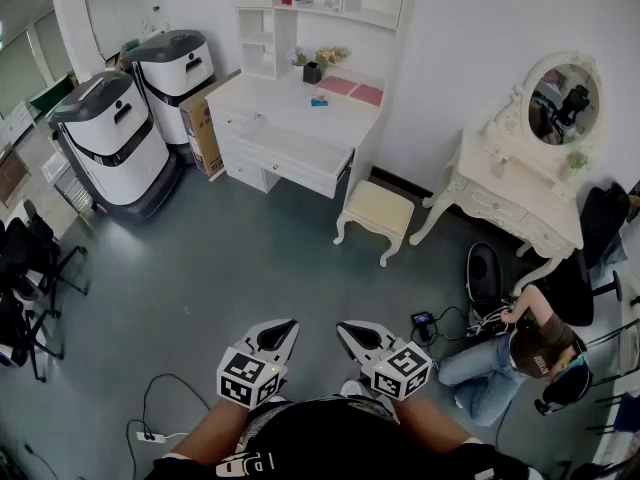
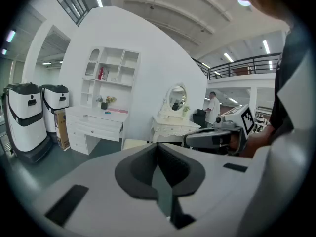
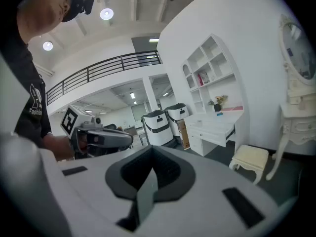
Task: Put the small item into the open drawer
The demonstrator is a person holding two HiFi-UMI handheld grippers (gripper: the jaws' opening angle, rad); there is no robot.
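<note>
A white desk [image 1: 262,96] stands across the room against the far wall, with its wide drawer [image 1: 290,150] pulled open. A small blue item [image 1: 319,100] lies on the desktop near a dark flower pot and two pink mats. Both grippers are held low and close to my body, far from the desk. My left gripper [image 1: 283,330] has its jaws together with nothing between them, and so does my right gripper [image 1: 347,330]. The left gripper view shows the drawer [image 2: 104,126] far off beyond the closed jaws [image 2: 158,149]. The right gripper view shows the drawer [image 3: 217,129] past its closed jaws [image 3: 152,152].
A cream stool [image 1: 376,211] stands in front of the desk. A white vanity with an oval mirror [image 1: 510,203] is at the right, and a person [image 1: 510,353] sits on the floor near it. Two white-and-black machines [image 1: 110,143] and a cardboard box [image 1: 203,128] stand left. Cables [image 1: 150,408] lie near my feet.
</note>
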